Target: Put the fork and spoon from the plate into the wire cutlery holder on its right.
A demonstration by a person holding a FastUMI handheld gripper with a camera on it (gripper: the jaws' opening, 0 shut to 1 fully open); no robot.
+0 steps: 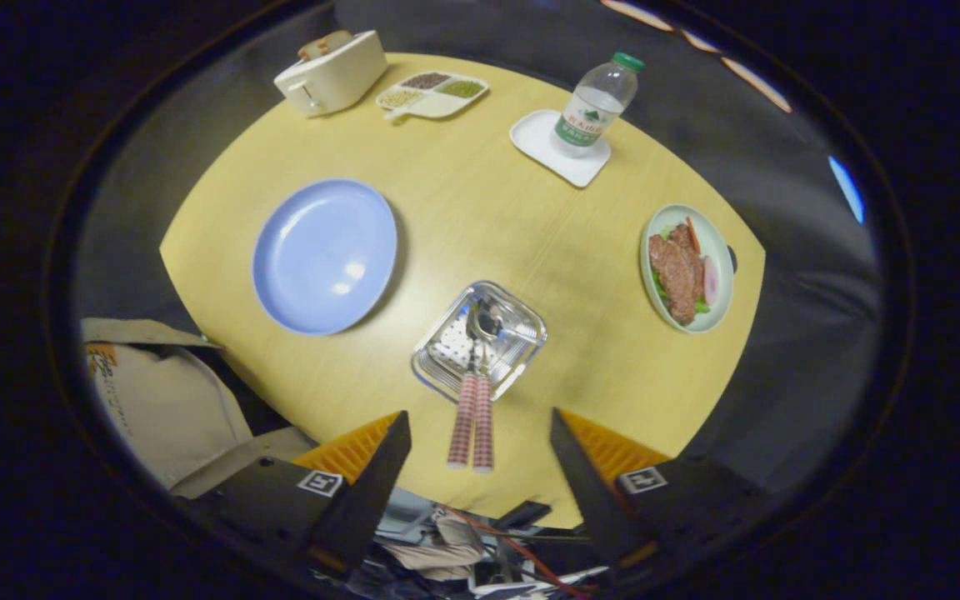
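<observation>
The gripper (480, 433) hangs above the near edge of the table (463, 208), fingers spread wide, holding nothing. Between and just ahead of them, the fork (464, 417) and spoon (484, 417) lie side by side, heads in the wire cutlery holder (522, 333), handles projecting toward the near edge. The plate (324, 255) is bare. Both utensils appear rigid, light and slippery; grasp at the patterned handles.

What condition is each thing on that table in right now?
Blue plate: empty.
Wire cutlery holder: holds fork and spoon, handles sticking out toward the fingers.
Gripper: open, holding nothing.
Water bottle: upright, capped, on a white coaster.
Green plate: filled with food.
Divided tray: compartments filled.
Toaster: bread in the slot.
</observation>
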